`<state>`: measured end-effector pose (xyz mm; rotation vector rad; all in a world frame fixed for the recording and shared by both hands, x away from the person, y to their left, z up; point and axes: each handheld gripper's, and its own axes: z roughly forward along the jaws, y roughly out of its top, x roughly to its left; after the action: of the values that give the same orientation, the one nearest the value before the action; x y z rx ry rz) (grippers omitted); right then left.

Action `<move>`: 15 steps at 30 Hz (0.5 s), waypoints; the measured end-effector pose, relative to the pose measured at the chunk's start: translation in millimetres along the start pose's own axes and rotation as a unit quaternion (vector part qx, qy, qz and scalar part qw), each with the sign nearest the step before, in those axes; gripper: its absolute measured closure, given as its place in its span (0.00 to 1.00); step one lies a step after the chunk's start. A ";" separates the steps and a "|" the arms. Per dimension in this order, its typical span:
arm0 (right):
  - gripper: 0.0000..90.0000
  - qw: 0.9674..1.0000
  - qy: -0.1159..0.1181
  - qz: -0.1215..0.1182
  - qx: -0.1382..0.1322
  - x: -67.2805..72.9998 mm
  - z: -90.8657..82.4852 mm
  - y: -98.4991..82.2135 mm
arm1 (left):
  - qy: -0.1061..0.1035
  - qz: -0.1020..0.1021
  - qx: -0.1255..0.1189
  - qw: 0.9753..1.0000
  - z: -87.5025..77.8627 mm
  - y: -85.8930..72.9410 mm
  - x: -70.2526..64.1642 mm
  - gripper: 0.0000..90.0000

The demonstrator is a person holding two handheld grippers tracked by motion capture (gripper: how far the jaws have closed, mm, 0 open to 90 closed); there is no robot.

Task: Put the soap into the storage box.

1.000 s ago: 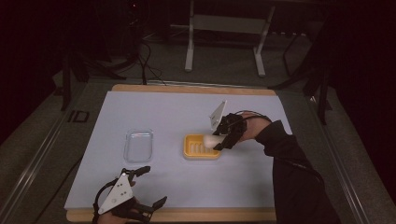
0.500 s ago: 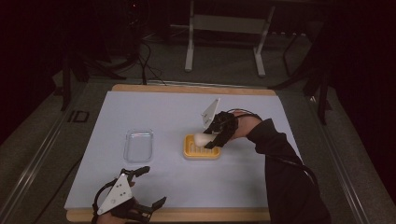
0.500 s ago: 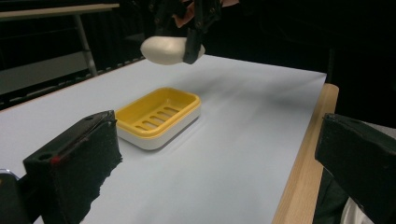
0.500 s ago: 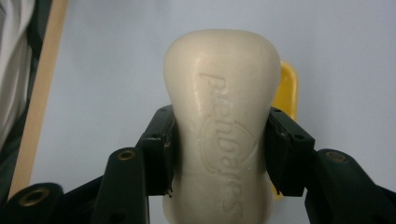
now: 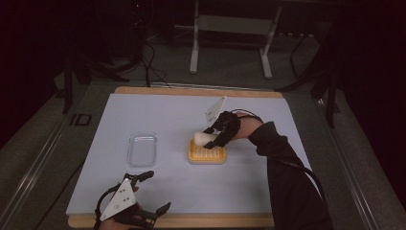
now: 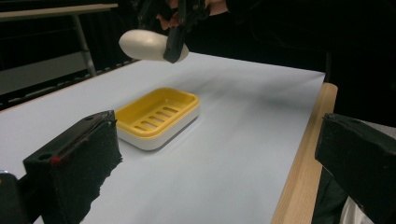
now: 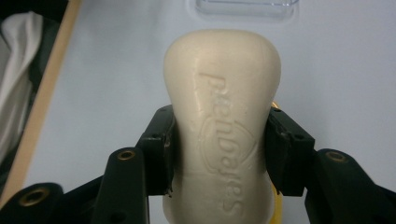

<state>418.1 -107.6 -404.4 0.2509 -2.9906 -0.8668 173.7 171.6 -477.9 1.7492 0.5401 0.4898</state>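
- The bar of soap (image 7: 222,130), cream-white with raised lettering moulded into its face, is off the table and in the air, just above the far left edge of the yellow soap dish (image 5: 207,155); in the left gripper view the bar (image 6: 148,45) hangs clear over the dish (image 6: 156,116) with nothing touching between them
- The right gripper (image 5: 216,135) pinches the bar across its narrower waist; in the right gripper view both black pads press flat against the soap's sides, the rounded end sticking out beyond them
- The dish is yellow on a white base, its floor cut with a row of slots; it sits near the middle of the white sheet (image 5: 191,191) that covers the table, and nothing lies in it
- A clear plastic lid (image 5: 142,149) lies flat on the sheet to the left of the dish, well apart from it; its near rim (image 7: 245,8) shows past the tip of the bar in the right gripper view
- The left gripper (image 5: 152,191) rests at the near edge of the table, by the wooden border (image 6: 299,158), well apart from dish and soap; its tongs are spread wide and hold nothing
- A dark sleeve (image 5: 287,177) runs from the lower right up to the right gripper, a cable trailing beside it
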 end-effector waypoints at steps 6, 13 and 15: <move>0.55 1.000 0.001 -0.001 0.005 -4.6 16.5 -8.1 | -0.003 0.002 0.001 1.000 0.7 -0.1 -0.5 0.00; 0.55 1.000 -0.003 0.005 0.026 -10.5 32.7 -15.9 | -0.006 0.001 0.002 1.000 0.6 -0.4 -0.7 0.00; 0.55 1.000 0.000 0.004 0.025 -11.7 36.5 -18.8 | -0.006 0.001 0.002 1.000 0.7 -0.4 -1.1 0.00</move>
<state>430.1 -102.1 -444.9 0.2385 -3.0132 -0.7914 173.1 170.5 -478.5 1.7560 0.5302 0.4798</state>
